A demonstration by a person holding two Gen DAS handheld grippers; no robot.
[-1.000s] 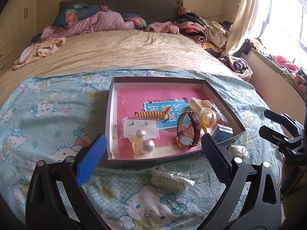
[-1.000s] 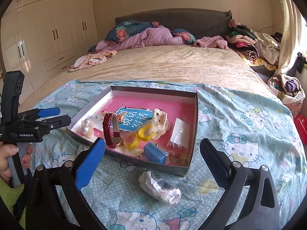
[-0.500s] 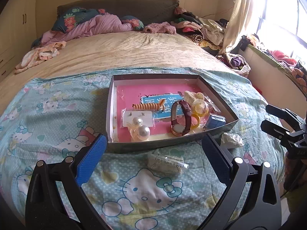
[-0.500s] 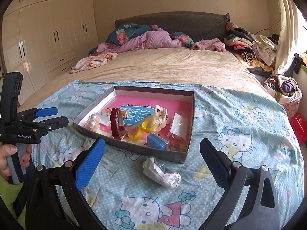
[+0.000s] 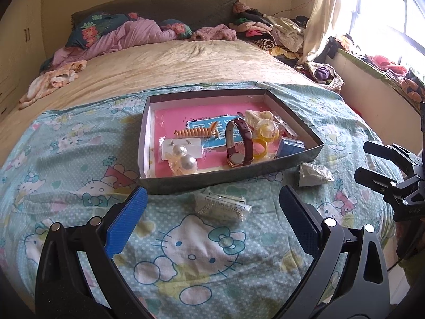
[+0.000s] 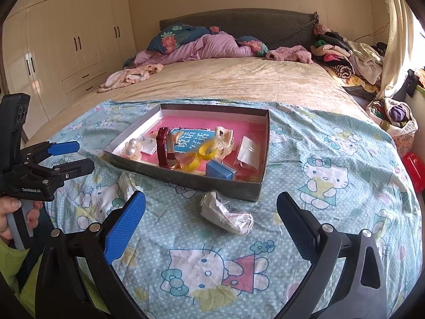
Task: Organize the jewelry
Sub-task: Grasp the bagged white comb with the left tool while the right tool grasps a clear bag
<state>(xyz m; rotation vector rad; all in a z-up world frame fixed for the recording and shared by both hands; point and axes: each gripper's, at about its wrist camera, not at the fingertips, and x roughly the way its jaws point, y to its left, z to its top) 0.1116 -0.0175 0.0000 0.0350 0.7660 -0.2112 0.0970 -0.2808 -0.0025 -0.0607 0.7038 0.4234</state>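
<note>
you've drawn both grippers back since a second ago, so the shallow grey cardboard tray [image 5: 231, 179] sits smaller, mid-frame. left gripper [image 5: 212, 223] and right gripper [image 6: 211, 222] gape wide, holding nothing. two crumpled clear plastic packets [image 5: 221, 206] [image 6: 225, 214] lie outside, below the tray, likely next to go in.

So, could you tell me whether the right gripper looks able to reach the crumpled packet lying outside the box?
Probably yes: the right gripper is open, and the crumpled packet lies on the blanket directly ahead with nothing between.
</note>
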